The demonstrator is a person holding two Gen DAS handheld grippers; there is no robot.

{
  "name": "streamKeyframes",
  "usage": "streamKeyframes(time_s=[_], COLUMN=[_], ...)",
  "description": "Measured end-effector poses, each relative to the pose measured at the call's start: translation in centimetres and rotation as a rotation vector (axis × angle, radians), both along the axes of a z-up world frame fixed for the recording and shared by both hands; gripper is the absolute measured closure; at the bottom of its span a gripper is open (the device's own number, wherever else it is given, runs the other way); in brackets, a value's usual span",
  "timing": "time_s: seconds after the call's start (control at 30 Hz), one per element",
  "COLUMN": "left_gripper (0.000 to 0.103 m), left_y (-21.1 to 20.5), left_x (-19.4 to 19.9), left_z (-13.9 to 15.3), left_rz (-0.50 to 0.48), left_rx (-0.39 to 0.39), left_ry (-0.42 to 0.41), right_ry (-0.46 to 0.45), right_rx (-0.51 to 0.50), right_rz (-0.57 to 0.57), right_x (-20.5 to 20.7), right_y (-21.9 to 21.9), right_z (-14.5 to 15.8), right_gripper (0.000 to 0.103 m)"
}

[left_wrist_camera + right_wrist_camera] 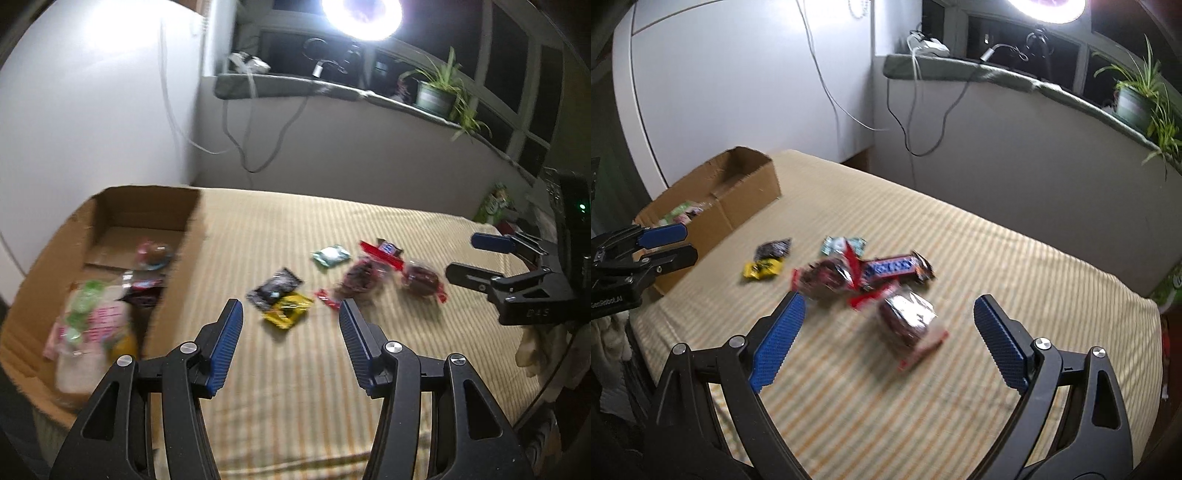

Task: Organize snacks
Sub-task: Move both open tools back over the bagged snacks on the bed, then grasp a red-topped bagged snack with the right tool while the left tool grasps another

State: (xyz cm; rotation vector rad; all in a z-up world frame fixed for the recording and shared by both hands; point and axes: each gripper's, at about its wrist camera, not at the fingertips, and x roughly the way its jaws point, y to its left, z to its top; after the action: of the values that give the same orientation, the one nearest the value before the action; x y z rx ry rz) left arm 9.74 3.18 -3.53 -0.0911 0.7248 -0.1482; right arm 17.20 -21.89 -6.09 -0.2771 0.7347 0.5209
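Observation:
Loose snacks lie mid-table on the striped cloth: a yellow packet, a black packet, a pale green packet, a Snickers bar, and two red-edged clear packs. An open cardboard box at the left holds several snacks. My left gripper is open and empty, just before the yellow packet. My right gripper is open and empty around the near clear pack; it also shows in the left wrist view.
A white cabinet stands behind the box. A windowsill with cables, a bright ring lamp and a potted plant runs along the back. A green bag stands at the table's far right corner.

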Motion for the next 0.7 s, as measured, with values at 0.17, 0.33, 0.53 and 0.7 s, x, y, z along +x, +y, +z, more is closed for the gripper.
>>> streamKeyframes(time_s=[0.17, 0.33, 0.53, 0.7], left_gripper=[0.049, 0.049, 0.049, 0.050], left_y=[-2.3, -4.0, -5.4, -6.5], left_x=[1.2, 2.7, 5.1, 6.8], left_z=[-0.5, -1.1, -2.4, -3.3], left_rz=[-0.062, -0.108, -0.163, -0.189], left_rx=[0.002, 0.007, 0.014, 0.038], left_ry=[0.020, 0.041, 0.089, 0.110], right_ry=[0.028, 0.071, 0.127, 0.144], right_rx=[-0.018, -0.003, 0.037, 0.023], right_rz=[0.013, 0.024, 0.006, 0.022], right_x=[0.7, 1.5, 3.2, 3.9], right_y=[-0.6, -0.4, -0.4, 0.2], right_z=[-1.4, -2.5, -3.5, -4.4], right_gripper=[0.008, 0.008, 0.008, 0.008])
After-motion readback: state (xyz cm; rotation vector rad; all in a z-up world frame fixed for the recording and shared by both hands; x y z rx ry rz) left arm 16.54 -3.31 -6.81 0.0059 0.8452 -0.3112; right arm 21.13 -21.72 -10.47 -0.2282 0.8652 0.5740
